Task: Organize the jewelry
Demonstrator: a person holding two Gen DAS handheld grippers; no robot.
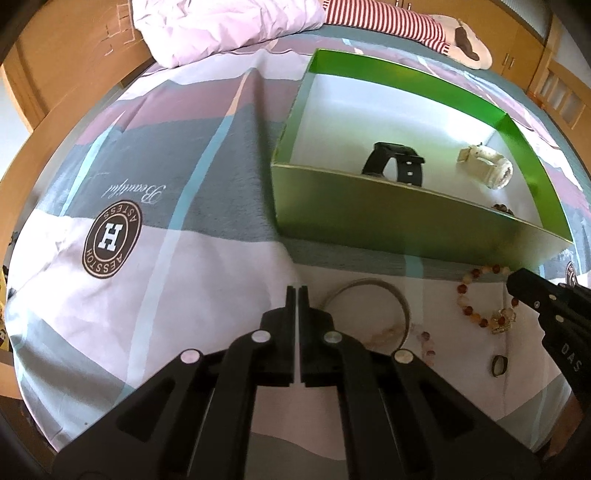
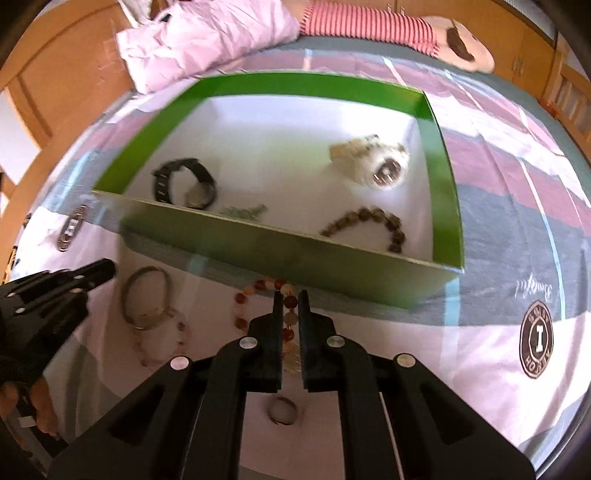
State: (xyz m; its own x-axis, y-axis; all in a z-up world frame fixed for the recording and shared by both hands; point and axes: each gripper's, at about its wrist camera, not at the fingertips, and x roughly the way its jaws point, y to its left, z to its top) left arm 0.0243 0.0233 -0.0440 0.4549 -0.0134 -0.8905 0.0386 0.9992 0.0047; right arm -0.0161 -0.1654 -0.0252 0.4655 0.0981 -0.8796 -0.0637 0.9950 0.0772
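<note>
The left gripper (image 1: 297, 291) has its 2 jaws pressed together with nothing between them, hovering over the patterned bedspread (image 1: 184, 177) just left of a thin silver bangle (image 1: 369, 310). The right gripper (image 2: 291, 297) stands slightly parted, its 2 fingers on either side of one strand of an orange-and-amber bead bracelet (image 2: 258, 288) that lies on the bedspread against the near wall of the green box (image 2: 280, 247); whether the pads actually touch the beads cannot be told.

Beside the bangle lies a pale pink bead bracelet (image 2: 162, 347), and a small dark ring (image 2: 282, 410) sits nearer the camera, below the right gripper's fingers.

Inside the white-floored box are a black watch (image 2: 184, 181) at the left, a white watch (image 2: 373, 162) toward the right wall, a brown bead bracelet (image 2: 369, 221) close to the near wall, and a small green piece (image 2: 243, 212) just behind that wall.

Beyond the box lie a crumpled pink quilt (image 1: 221, 26) and a red-striped sleeve (image 1: 388, 22).
</note>
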